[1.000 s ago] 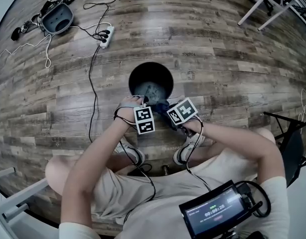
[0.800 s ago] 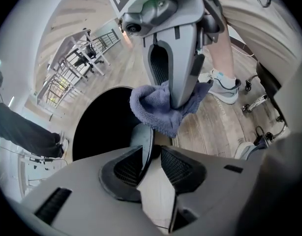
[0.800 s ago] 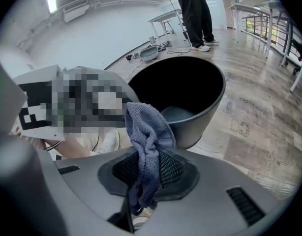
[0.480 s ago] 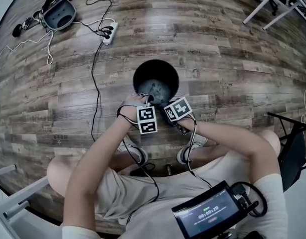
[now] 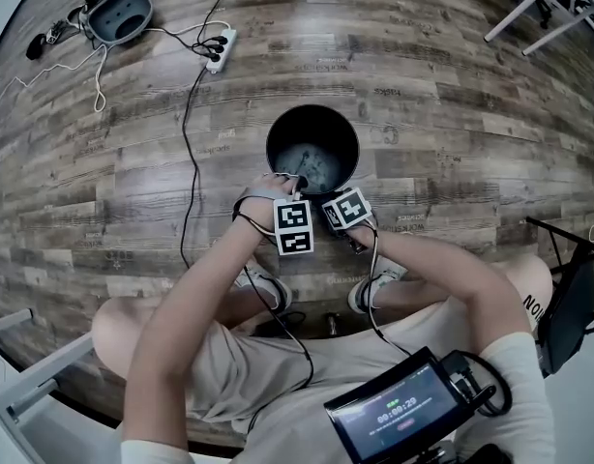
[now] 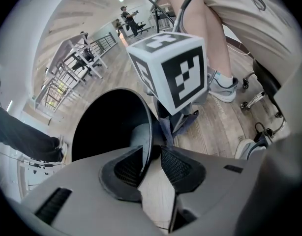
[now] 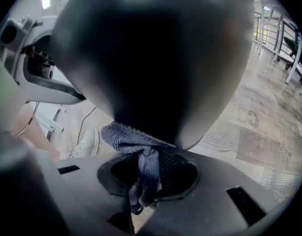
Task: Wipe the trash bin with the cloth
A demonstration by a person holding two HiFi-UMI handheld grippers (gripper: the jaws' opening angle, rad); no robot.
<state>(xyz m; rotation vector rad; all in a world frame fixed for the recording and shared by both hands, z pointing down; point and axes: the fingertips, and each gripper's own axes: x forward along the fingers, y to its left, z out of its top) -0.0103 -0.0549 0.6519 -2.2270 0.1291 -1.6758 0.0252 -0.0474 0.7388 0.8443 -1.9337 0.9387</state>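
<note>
A black round trash bin (image 5: 312, 151) stands on the wood floor in front of the seated person. My left gripper (image 5: 293, 227) is shut on the bin's near rim (image 6: 150, 132), one jaw inside the wall and one outside. My right gripper (image 5: 346, 210) sits just to its right, low against the bin's outer wall (image 7: 151, 58), which fills the right gripper view. It is shut on a blue-grey knitted cloth (image 7: 141, 156) that is bunched up and pressed to the wall. In the left gripper view the cloth (image 6: 166, 127) hangs under the right gripper's marker cube (image 6: 173, 70).
A white power strip (image 5: 222, 46) and a black cable (image 5: 193, 133) lie left of the bin, and a grey device (image 5: 118, 14) sits at the far left. White table legs (image 5: 539, 8) are at the top right, a black chair (image 5: 568, 288) at the right. The person's shoes (image 5: 263, 288) rest near the bin.
My right gripper has slid left along the bin's near wall with the cloth, closing up on the left gripper. The left gripper keeps its hold on the rim.
</note>
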